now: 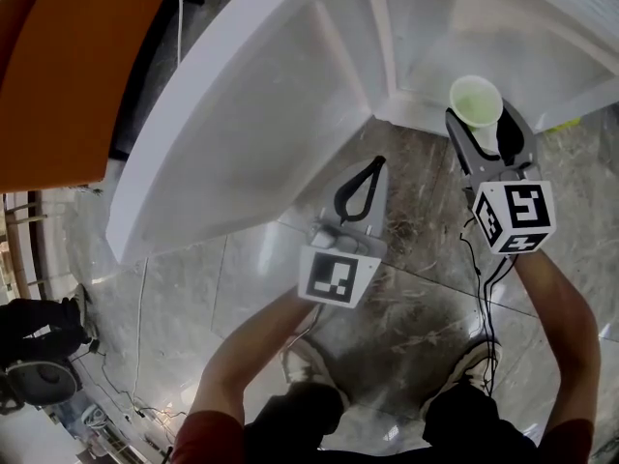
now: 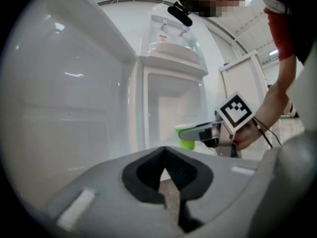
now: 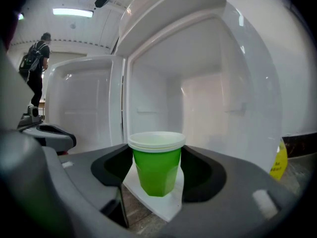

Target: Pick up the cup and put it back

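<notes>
We hold the green cup [image 3: 156, 172] between the jaws of our right gripper [image 3: 156, 158]; our left gripper [image 2: 166, 161] has its jaws closed, empty

We see one cup [image 3: 157, 163] — a bright green plastic tumbler whose sides taper toward the base, topped by a pale, whitish rim band. It stands upright, mouth up. In the head view we look straight down into the cup [image 1: 476, 101]: the inside is pale and holds nothing we can make out. It sits between the jaws of the right gripper [image 1: 480, 124], near their tips, with a dark pad against each side — held just in front of the open white compartment [image 3: 208, 98], over its lower edge. In the left gripper view we catch only part of it.
</notes>
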The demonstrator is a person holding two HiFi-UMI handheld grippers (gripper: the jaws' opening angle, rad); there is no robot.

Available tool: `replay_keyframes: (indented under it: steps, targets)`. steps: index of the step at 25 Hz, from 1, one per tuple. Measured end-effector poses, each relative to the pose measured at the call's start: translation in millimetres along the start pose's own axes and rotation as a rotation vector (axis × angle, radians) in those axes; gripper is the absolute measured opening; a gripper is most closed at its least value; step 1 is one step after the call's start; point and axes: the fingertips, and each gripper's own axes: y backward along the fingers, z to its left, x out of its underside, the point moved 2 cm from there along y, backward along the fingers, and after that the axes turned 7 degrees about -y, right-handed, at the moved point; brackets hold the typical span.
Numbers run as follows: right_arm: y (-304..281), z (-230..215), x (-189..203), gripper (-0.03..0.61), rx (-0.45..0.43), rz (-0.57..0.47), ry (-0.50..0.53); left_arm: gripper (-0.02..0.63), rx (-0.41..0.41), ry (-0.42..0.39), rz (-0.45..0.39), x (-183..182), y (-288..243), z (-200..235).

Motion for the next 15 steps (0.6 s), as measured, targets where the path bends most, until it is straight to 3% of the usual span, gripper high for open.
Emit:
replay_keyframes:
  steps: [15]
  targets:
    - [44.3,23.3,0.5,0.304,-0.068,-0.004,0.019,0.0,0.005,-0.047,-0.034,-21.2,12.5,-4.6]
